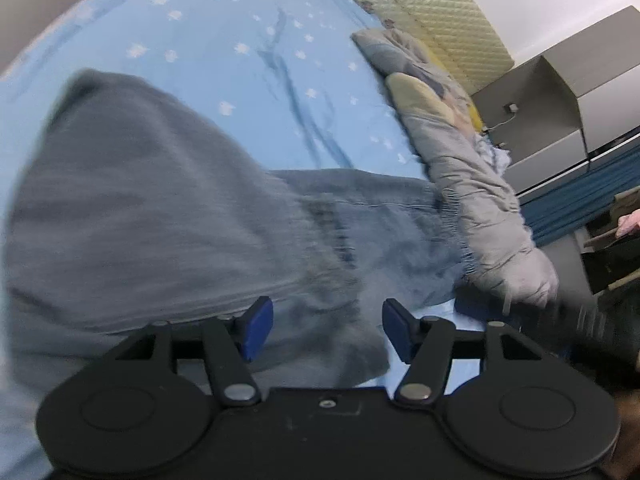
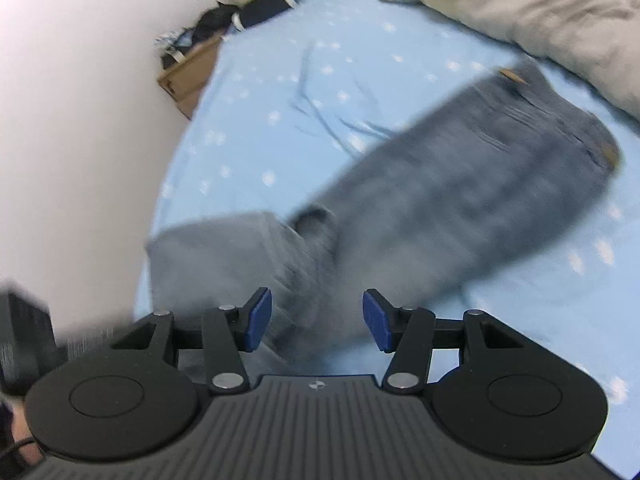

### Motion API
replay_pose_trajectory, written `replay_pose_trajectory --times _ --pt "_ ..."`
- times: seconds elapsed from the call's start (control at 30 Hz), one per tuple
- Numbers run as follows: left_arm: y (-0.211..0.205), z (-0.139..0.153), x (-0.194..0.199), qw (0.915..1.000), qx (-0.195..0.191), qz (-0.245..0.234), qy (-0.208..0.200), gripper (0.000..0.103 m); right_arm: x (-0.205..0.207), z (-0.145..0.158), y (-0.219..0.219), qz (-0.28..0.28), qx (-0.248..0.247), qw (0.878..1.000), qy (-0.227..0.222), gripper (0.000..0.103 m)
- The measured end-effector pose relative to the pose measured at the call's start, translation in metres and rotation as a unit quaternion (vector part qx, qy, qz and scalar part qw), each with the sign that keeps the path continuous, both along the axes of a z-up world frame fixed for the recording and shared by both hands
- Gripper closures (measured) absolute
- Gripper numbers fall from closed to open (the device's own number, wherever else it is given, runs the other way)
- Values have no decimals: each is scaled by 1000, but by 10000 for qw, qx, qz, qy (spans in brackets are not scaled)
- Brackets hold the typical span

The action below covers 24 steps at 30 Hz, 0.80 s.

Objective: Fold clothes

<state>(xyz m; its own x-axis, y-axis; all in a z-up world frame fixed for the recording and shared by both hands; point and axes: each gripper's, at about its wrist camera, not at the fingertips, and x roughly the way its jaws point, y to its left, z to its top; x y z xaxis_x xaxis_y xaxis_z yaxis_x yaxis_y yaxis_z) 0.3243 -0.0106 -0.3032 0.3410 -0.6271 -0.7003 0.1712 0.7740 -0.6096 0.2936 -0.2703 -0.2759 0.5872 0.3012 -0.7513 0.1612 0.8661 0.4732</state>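
A bed in a light blue sheet with white star prints [image 1: 224, 32] carries blue-grey denim jeans [image 2: 472, 184] at centre; a grey quilted blanket [image 1: 472, 184] lies at three o'clock.

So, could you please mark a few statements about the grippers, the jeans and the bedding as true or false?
1. The left gripper is open. True.
2. The right gripper is clamped on the jeans. False: its jaws stand apart, gripping nothing.
3. The jeans lie on a light blue sheet with white star-like marks. True.
4. The grey quilt covers the jeans entirely. False: it lies along their far edge.
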Motion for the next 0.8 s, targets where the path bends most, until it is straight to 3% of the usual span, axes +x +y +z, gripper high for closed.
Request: replay_pose_trajectory --times 0.1,0.2,0.43,0.5,0.53,0.57,0.6,0.8 --pt "36 -2 7 9994 278 206 3 45 27 -22 20 -42 439 9985 334 46" --pt "69 -6 21 9980 515 373 -31 45 43 -53 39 -254 235 9948 953 47" --pt "101 -2 50 9969 676 393 -119 45 42 -84 41 -1140 510 9800 1548 47" --pt "105 0 50 9968 661 424 -113 45 46 -84 43 -1285 555 9793 1460 54" --pt "106 1 50 9968 654 440 -110 45 48 -82 45 -1336 544 9801 1366 64" --pt "108 2 50 9968 647 456 -107 45 50 -79 47 -1387 533 9807 1272 85" --pt "110 3 50 9968 640 472 -104 45 51 -70 50 -1375 479 9830 1116 91" --pt "119 11 51 9969 521 585 -102 46 27 -8 67 -958 318 9948 122 94"
